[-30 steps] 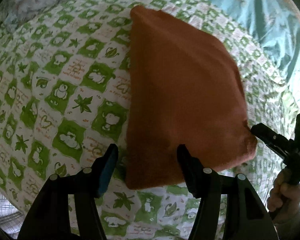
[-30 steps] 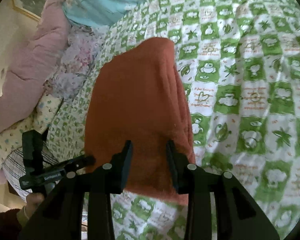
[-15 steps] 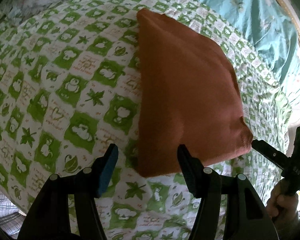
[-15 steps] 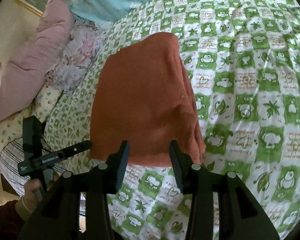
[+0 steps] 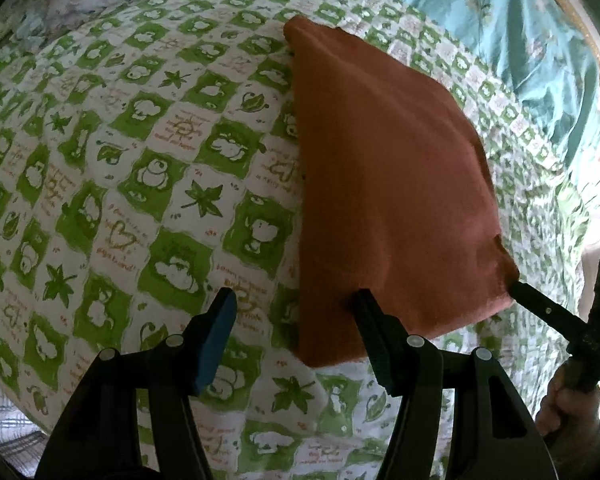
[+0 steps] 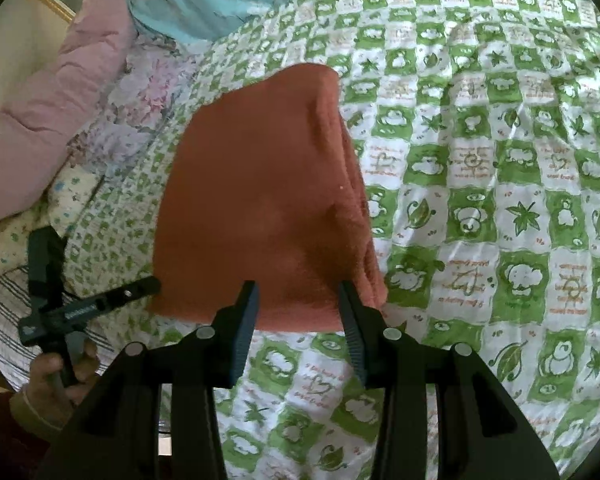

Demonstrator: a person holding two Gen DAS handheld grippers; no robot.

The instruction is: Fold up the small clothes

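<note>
The green checked bedspread (image 5: 148,184) lay bare and flat on one side of the folded orange cloth (image 5: 384,184) — open room there. At the far end, a teal quilt (image 5: 540,64), a floral pillow (image 6: 148,96) and a pink comforter (image 6: 48,120) crowded the bed's edge — little passage.

Rust-orange cloth (image 6: 260,200) fuzzy, matt fleece; green-checked bedsheet (image 6: 480,200) smooth, slight sheen; teal cover (image 5: 540,60) satiny.

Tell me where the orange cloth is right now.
The folded orange cloth lies flat on the green-and-white checked bedspread, just beyond both open grippers: right of centre in the left wrist view, left of centre in the right wrist view.
</note>
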